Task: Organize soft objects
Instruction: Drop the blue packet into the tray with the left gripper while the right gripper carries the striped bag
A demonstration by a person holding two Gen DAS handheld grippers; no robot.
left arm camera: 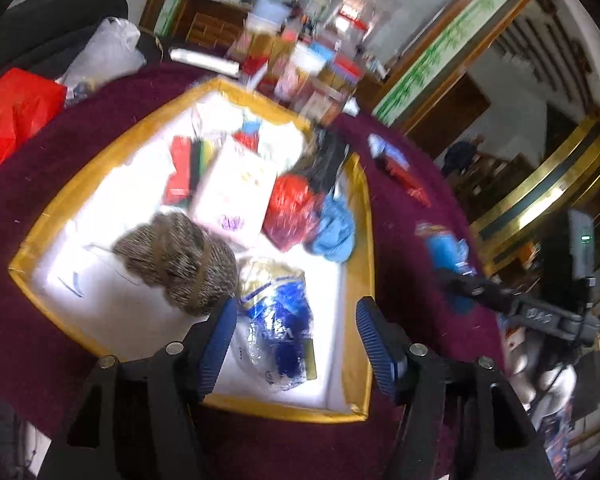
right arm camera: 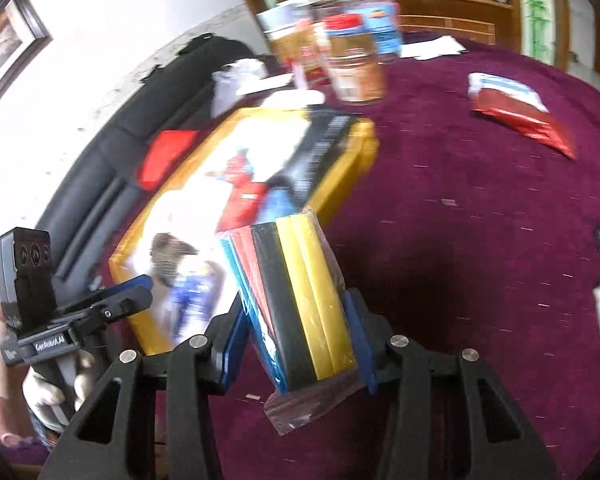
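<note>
The right gripper point(right arm camera: 298, 344) clenched the wrapped colored pack point(right arm camera: 300, 304); the left gripper point(left arm camera: 296, 344) hung released above the blue-and-gold packet point(left arm camera: 276, 312).

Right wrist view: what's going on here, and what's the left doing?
The right tongs are shut on a clear-wrapped pack of coloured sheets, held above the maroon tablecloth beside the yellow-rimmed box. The left tongs stand open and empty over that box, above a blue-and-gold packet lying beside a ball of yarn.

The box point(left arm camera: 364, 248) has a yellow rim and white inside. The tablecloth point(right arm camera: 460, 240) is maroon — the clear-wrapped pack point(right arm camera: 300, 300) shows blue, red, black and yellow stripes.
</note>
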